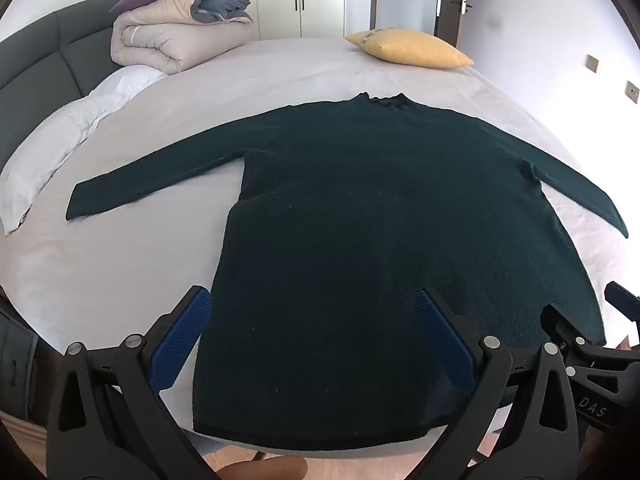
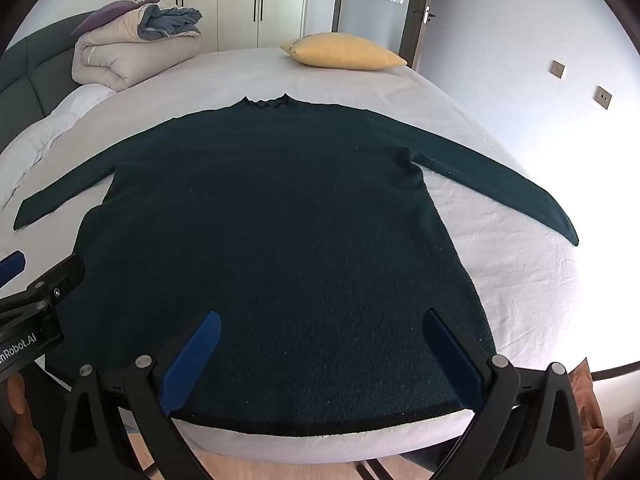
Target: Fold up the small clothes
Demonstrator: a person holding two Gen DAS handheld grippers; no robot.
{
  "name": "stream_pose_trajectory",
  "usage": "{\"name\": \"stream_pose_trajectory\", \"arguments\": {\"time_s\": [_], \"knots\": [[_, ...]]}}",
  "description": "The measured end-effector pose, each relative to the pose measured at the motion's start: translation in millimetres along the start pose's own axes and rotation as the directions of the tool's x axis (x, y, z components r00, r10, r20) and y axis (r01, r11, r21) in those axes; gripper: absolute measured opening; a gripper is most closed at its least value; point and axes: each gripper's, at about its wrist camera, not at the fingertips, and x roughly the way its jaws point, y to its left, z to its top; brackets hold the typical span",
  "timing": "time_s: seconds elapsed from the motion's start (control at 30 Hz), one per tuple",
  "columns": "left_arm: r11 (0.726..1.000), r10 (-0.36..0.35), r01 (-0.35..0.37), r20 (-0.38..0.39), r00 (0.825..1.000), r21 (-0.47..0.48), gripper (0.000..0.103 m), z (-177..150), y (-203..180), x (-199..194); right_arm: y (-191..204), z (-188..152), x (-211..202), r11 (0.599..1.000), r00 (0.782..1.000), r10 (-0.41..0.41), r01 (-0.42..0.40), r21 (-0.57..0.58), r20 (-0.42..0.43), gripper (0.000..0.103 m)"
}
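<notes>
A dark green long-sleeved sweater [image 1: 380, 208] lies flat on the bed, collar at the far end, both sleeves spread out, hem at the near edge. It also shows in the right wrist view [image 2: 272, 220]. My left gripper [image 1: 312, 300] is open and empty, hovering above the left part of the hem. My right gripper [image 2: 322, 318] is open and empty above the right part of the hem. The right gripper's body shows at the right edge of the left wrist view [image 1: 592, 340]; the left gripper's body shows at the left edge of the right wrist view [image 2: 36, 300].
The bed has a light grey sheet [image 1: 120, 264]. A rolled beige duvet [image 1: 168, 36] with a purple pillow sits at the far left, a yellow pillow [image 1: 412, 48] at the far side, a white pillow [image 1: 60, 148] at the left. Wood floor lies below the near edge.
</notes>
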Motion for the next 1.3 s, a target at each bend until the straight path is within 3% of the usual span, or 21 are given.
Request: {"name": "stream_pose_trajectory", "arguments": {"time_s": [1.3], "knots": [[1.000, -0.003, 0.003, -0.008, 1.000, -0.001, 0.103, -4, -4, 5, 5, -7, 6, 1.000, 1.000, 0.000, 0.000, 0.001, -0.004, 0.103]]}}
